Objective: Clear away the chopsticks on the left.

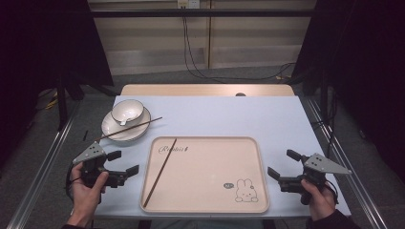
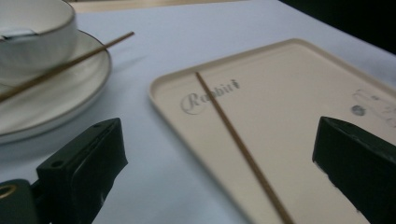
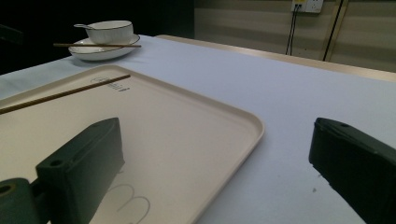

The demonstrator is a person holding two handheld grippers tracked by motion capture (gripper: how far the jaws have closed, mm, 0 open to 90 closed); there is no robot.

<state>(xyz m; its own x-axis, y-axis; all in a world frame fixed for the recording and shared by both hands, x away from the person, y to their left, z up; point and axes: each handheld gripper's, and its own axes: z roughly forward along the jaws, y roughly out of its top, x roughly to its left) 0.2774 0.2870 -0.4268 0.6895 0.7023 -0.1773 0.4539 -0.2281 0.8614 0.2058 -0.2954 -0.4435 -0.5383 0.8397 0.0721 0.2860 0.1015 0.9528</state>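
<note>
A cream tray [image 1: 239, 143] with a rabbit print lies at the table's front centre. One brown chopstick [image 1: 160, 172] lies slanted on its left part, also in the left gripper view [image 2: 238, 142] and the right gripper view [image 3: 65, 94]. A second chopstick [image 1: 129, 129] rests across a white plate [image 1: 109, 128] holding a white bowl [image 1: 128, 109] with a spoon [image 1: 123, 121]. My left gripper [image 1: 126, 161] is open, left of the tray, nothing between its jaws. My right gripper [image 1: 283, 163] is open at the tray's right edge, holding nothing.
The light table cover [image 1: 229, 114] stretches bare behind the tray. A wooden table edge [image 1: 205, 89] runs along the back. Metal rails [image 1: 43, 167] flank both sides, and cables [image 1: 191, 62] hang down the wall behind.
</note>
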